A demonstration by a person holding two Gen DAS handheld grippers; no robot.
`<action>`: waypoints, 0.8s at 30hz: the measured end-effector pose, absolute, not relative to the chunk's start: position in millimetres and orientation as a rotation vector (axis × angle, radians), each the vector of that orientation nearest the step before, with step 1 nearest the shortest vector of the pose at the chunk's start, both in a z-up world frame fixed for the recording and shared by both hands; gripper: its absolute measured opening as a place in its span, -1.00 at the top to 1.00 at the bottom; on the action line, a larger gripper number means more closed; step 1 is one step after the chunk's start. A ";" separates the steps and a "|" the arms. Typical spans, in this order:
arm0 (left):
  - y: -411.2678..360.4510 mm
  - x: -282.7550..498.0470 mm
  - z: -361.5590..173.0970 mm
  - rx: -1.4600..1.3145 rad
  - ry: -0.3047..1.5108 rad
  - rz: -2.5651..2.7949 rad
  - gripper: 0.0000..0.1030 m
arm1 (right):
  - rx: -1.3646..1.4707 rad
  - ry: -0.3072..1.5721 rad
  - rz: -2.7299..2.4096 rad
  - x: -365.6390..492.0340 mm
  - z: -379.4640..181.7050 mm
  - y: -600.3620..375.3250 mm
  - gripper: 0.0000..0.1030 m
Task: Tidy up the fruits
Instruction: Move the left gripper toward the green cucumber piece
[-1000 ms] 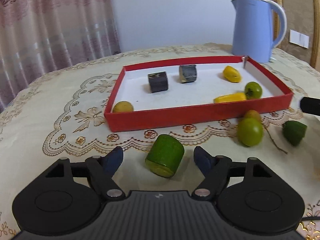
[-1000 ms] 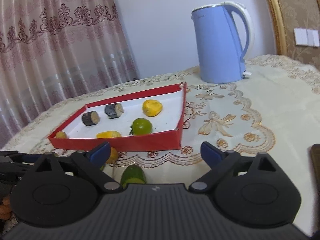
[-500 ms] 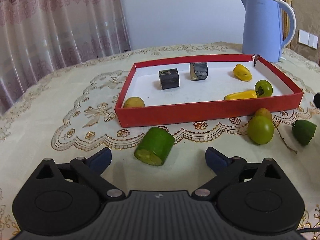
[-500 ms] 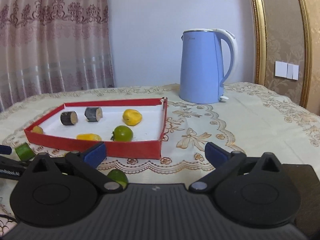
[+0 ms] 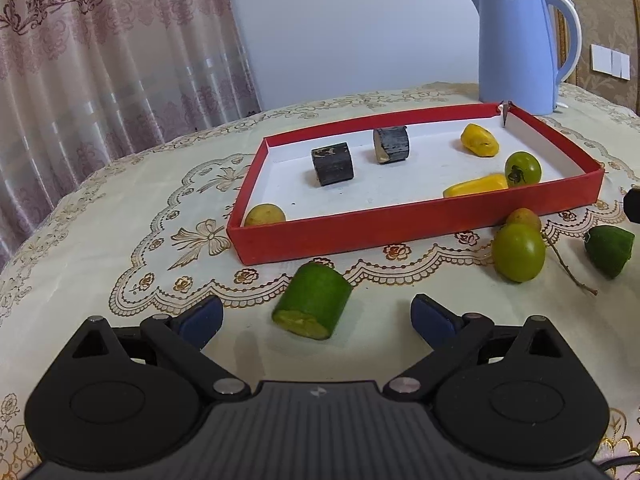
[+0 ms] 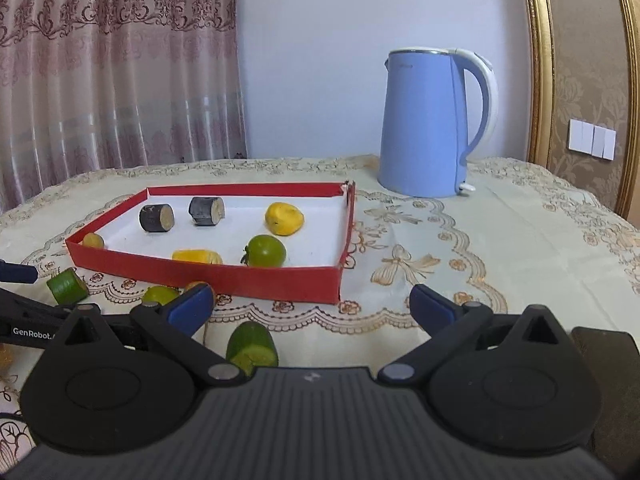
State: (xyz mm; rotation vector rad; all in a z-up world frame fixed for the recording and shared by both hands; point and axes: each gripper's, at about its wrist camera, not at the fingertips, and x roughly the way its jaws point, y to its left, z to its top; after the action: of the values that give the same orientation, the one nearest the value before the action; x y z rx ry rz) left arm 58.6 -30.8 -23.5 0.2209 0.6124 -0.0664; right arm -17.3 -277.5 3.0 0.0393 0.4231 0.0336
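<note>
A red tray [image 5: 400, 224] with a white floor holds two dark cylinder pieces, yellow fruits and a green tomato [image 5: 522, 169]; it also shows in the right wrist view [image 6: 224, 276]. On the cloth in front lie a green cucumber chunk [image 5: 313, 306], a round green fruit [image 5: 518, 253], a small orange fruit [image 5: 523, 219] and a second green chunk [image 5: 609, 249]. My left gripper [image 5: 316, 318] is open, its fingers either side of the cucumber chunk without touching. My right gripper [image 6: 310, 306] is open and empty, above the second green chunk [image 6: 253, 345].
A light blue kettle [image 6: 434, 120] stands behind the tray at the right. A thin twig [image 5: 568, 268] lies beside the round green fruit. A curtain hangs at the back left. The lace tablecloth covers the round table.
My left gripper has opened wider and drawn back from the cucumber chunk, which stays on the cloth. My right gripper has swung and levelled, now facing the tray and kettle.
</note>
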 end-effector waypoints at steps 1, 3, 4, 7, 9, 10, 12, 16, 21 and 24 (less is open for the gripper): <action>-30.2 59.0 -23.5 0.217 0.615 -0.072 -0.96 | 0.034 0.427 0.035 -18.4 3.4 -277.2 -1.00; -28.7 59.7 -23.5 0.208 0.619 -0.079 -0.96 | 0.006 0.430 0.040 -19.9 3.5 -274.6 -1.00; -28.0 60.2 -23.3 0.202 0.622 -0.083 -0.96 | -0.008 0.429 0.040 -20.3 2.8 -273.1 -1.00; -26.7 60.2 -23.1 0.192 0.626 -0.094 -0.96 | -0.048 0.429 0.043 -21.8 0.9 -267.3 -1.00; -25.8 58.9 -22.4 0.186 0.622 -0.099 -0.96 | -0.063 0.424 0.046 -23.8 0.6 -264.0 -1.00; -24.4 57.3 -21.5 0.184 0.621 -0.108 -0.96 | -0.068 0.420 0.054 -26.0 0.9 -262.8 -1.00; -20.8 51.1 -18.9 0.167 0.608 -0.136 -0.96 | -0.080 0.412 0.073 -31.1 2.7 -261.4 -1.00; -15.8 31.8 -14.2 0.172 0.545 -0.254 -0.96 | -0.112 0.419 0.096 -37.8 5.3 -261.9 -1.00; -23.6 29.4 -15.7 0.229 0.526 -0.267 -0.96 | -0.098 0.445 0.102 -34.0 3.1 -263.6 -1.00; -20.8 40.2 -15.4 0.214 0.554 -0.229 -0.95 | -0.098 0.454 0.115 -32.2 0.1 -261.3 -1.00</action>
State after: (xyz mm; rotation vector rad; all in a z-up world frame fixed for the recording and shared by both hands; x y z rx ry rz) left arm 40.2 -20.8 -15.4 0.2142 0.5544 -0.2293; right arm -32.2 -261.3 0.1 -0.0976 0.4536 0.1152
